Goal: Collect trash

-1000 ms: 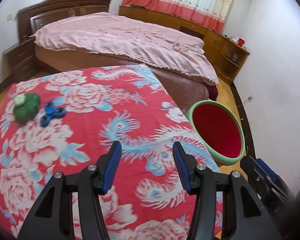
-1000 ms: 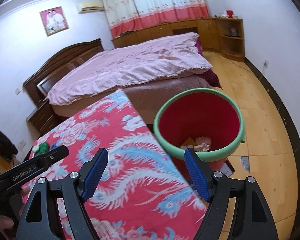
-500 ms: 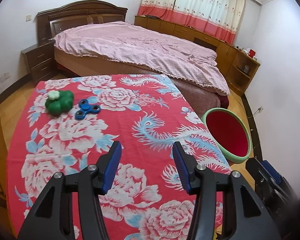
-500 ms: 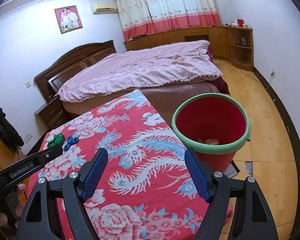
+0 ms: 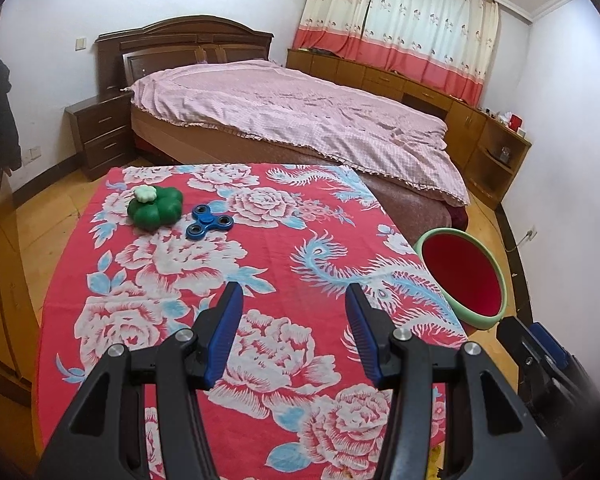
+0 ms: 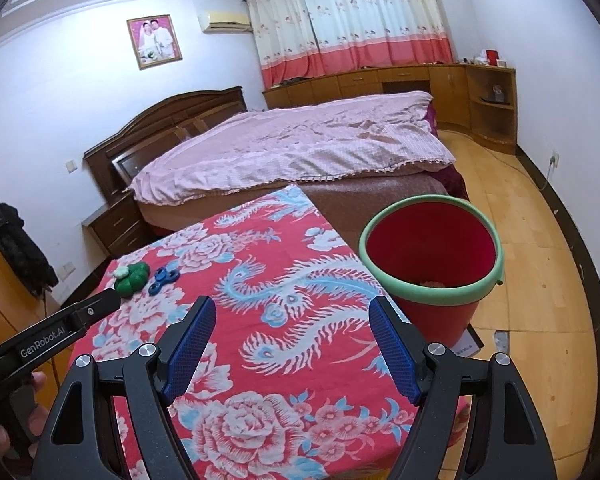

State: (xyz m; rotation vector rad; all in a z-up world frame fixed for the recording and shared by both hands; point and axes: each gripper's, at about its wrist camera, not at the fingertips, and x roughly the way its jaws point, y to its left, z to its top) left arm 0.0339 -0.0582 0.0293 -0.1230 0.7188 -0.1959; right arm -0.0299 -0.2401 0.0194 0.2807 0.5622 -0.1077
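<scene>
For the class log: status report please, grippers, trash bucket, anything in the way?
Left gripper open, empty. Right gripper open, empty. Red bucket beside table, some trash inside. Green toy and blue spinner on far tablecloth; nothing blocking.

Home bedroom: bed [image 5: 300, 120], curtains [image 5: 400, 32].

Both tools are built alike. The left gripper [image 5: 294, 308] has two black, matte plastic arms with triangular cut-outs, each arm pinned by round silver screws [image 5: 185, 334], and each finger carries a long blue pad [image 5: 225, 332] with a fine ribbed texture. The right gripper [image 6: 292, 328] matches it: black frame, silver screw heads [image 6: 148, 348], blue cross-hatched pads [image 6: 394, 350]. Seen from the right wrist camera, the left tool's black side bar bears white lettering reading "GenRobot.AI" [image 6: 43, 345]. A hand [image 6: 4, 420] wraps the black grip below that bar.
</scene>
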